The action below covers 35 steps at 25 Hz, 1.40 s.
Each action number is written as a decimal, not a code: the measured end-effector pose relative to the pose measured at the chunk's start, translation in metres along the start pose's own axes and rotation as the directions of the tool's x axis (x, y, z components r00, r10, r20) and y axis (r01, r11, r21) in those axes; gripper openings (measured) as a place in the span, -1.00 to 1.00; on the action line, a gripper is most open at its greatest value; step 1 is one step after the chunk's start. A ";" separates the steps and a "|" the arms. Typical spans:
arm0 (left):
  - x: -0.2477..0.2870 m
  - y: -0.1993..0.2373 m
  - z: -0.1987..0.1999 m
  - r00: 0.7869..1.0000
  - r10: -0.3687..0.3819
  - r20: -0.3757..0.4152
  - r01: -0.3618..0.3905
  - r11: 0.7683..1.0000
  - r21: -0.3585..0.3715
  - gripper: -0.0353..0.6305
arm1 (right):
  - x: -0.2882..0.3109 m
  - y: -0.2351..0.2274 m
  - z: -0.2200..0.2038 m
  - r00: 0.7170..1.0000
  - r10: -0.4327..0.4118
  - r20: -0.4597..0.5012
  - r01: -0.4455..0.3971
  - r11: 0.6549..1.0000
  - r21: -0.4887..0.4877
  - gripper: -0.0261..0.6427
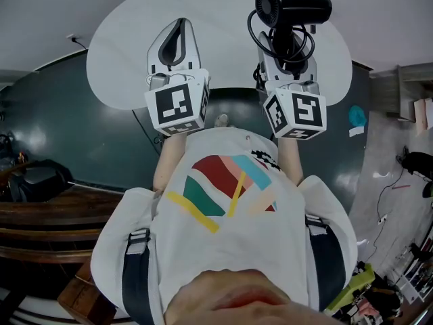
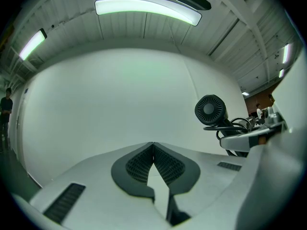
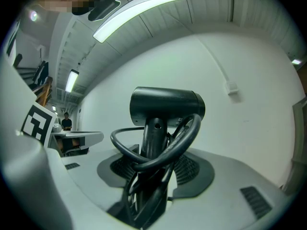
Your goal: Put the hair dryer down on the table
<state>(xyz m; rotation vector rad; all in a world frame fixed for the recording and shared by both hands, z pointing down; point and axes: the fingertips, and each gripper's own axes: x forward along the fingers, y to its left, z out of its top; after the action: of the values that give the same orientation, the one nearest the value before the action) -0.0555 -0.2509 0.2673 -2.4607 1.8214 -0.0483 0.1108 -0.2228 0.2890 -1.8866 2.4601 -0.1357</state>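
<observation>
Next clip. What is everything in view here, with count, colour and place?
hair dryer: one, black, upright in the right gripper, over the table
cord: one, black, looped round the dryer's handle
table: one, white, round, under both grippers
floor: dark green, around the table
wooden furniture: brown, head view's lower left
teal object: one, on the floor, right
shirt: one, white with coloured stripes, on the person
left gripper: one, white, jaws together, empty
right gripper: one, white, shut on the hair dryer

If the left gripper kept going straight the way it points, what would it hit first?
Nothing close. Ahead of the left gripper, its jaws together and empty, only a plain white surface shows; how far off is unclear. The hair dryer is off to its right, out of line.
</observation>
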 end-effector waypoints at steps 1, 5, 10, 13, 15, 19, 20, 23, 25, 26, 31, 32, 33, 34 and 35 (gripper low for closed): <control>0.000 0.002 -0.001 1.000 0.004 -0.003 -0.004 1.000 -0.002 -0.85 | 0.003 0.000 -0.002 1.000 0.002 -0.006 -0.002 1.000 0.003 -0.27; 0.000 0.009 -0.003 1.000 0.014 -0.006 -0.015 1.000 -0.004 -0.85 | 0.016 0.001 -0.011 0.999 0.013 -0.032 -0.012 1.000 0.021 -0.27; 0.000 0.015 -0.007 1.000 0.023 -0.016 -0.023 1.000 -0.007 -0.85 | 0.033 -0.001 -0.025 0.998 0.013 -0.065 -0.010 0.999 0.039 -0.27; 0.000 0.026 -0.009 0.999 0.031 -0.021 -0.031 0.999 -0.009 -0.85 | 0.043 0.004 -0.030 0.997 0.010 -0.076 -0.007 0.999 0.033 -0.27; 0.000 0.031 -0.010 0.999 0.035 -0.023 -0.036 0.999 -0.011 -0.85 | 0.049 0.008 -0.033 0.996 0.011 -0.085 -0.009 1.000 0.023 -0.27; 0.004 0.034 -0.013 0.999 0.042 -0.023 -0.042 0.999 -0.015 -0.85 | 0.063 0.009 -0.042 0.995 0.020 -0.102 -0.019 1.000 0.009 -0.27; 0.005 0.032 -0.013 0.999 0.043 -0.022 -0.043 0.999 -0.015 -0.85 | 0.066 0.008 -0.046 0.994 0.021 -0.111 -0.020 1.000 0.005 -0.27; 0.009 0.027 -0.012 0.999 0.048 -0.020 -0.048 0.999 -0.016 -0.85 | 0.072 -0.001 -0.059 0.989 0.022 -0.146 -0.022 1.000 0.002 -0.27; 0.013 0.025 -0.012 0.998 0.053 -0.021 -0.053 0.998 -0.017 -0.85 | 0.076 -0.005 -0.069 0.985 0.027 -0.173 -0.024 1.000 0.015 -0.27; 0.015 0.024 -0.013 0.998 0.055 -0.022 -0.056 0.998 -0.017 -0.85 | 0.079 -0.007 -0.075 0.982 0.029 -0.187 -0.026 0.999 0.022 -0.27; 0.012 0.032 -0.014 0.997 0.066 -0.025 -0.067 0.998 -0.018 -0.85 | 0.082 -0.002 -0.094 0.968 0.036 -0.248 -0.029 0.999 0.028 -0.27; 0.011 0.034 -0.015 0.997 0.068 -0.028 -0.069 0.997 -0.018 -0.85 | 0.082 0.000 -0.097 0.966 0.036 -0.256 -0.030 0.999 0.028 -0.27; 0.010 0.037 -0.016 0.997 0.071 -0.031 -0.071 0.997 -0.018 -0.85 | 0.082 0.002 -0.099 0.964 0.035 -0.262 -0.029 0.999 0.028 -0.27; 0.009 0.038 -0.017 0.997 0.073 -0.033 -0.074 0.997 -0.018 -0.85 | 0.082 0.002 -0.102 0.963 0.034 -0.269 -0.027 0.999 0.029 -0.27; 0.008 0.040 -0.019 0.997 0.075 -0.036 -0.076 0.997 -0.019 -0.85 | 0.082 0.002 -0.104 0.961 0.033 -0.275 -0.025 0.999 0.031 -0.27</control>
<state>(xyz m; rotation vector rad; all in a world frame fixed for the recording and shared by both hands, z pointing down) -0.0923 -0.2711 0.2823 -2.4170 1.9364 -0.0695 0.0783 -0.2969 0.3942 -1.9373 2.6401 -0.4590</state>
